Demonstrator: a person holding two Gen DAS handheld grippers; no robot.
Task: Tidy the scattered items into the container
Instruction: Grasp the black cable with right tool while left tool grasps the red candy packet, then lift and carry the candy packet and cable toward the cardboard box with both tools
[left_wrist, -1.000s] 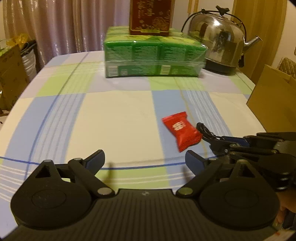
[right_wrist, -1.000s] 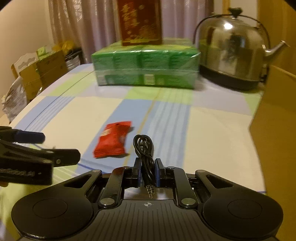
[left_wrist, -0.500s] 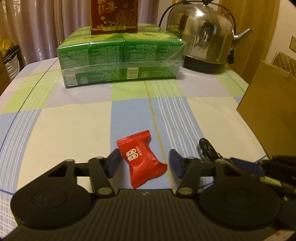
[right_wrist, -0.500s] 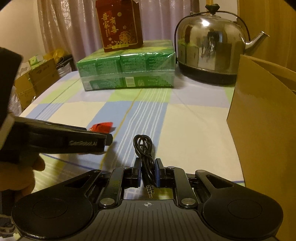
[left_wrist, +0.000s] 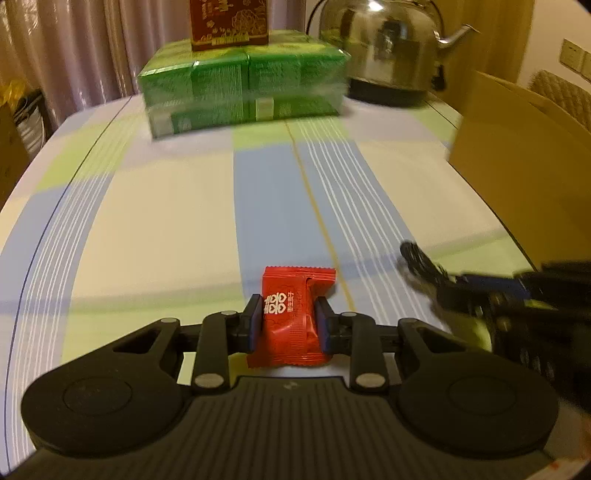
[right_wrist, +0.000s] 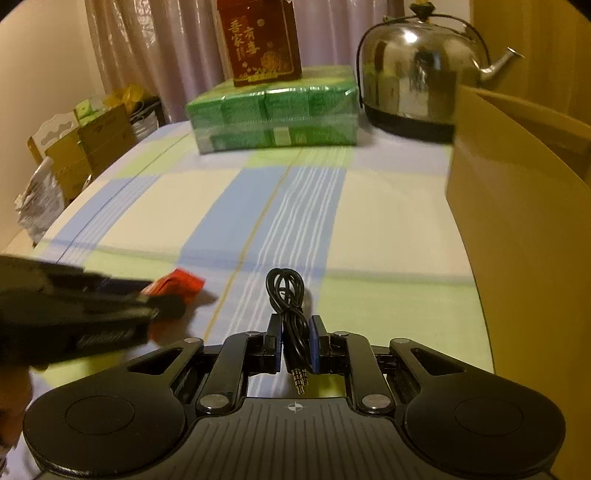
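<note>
The left gripper (left_wrist: 289, 320) pinches the candy (left_wrist: 291, 317), the right gripper (right_wrist: 295, 341) the cable (right_wrist: 290, 314); the crinkly wrapper may slip before the box (right_wrist: 517, 206), whose opening seems hidden.

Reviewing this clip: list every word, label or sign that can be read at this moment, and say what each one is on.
"喜家有喜", gold characters, on the dark red box atop the green packs.
White double "囍" sign on the red candy held in the left tool; the small white characters beside it are too small to read.
Labels on the green packs: blurred, unreadable.
Lettering on the side of the left tool, seen from the right wrist: blurred, unreadable.
</note>
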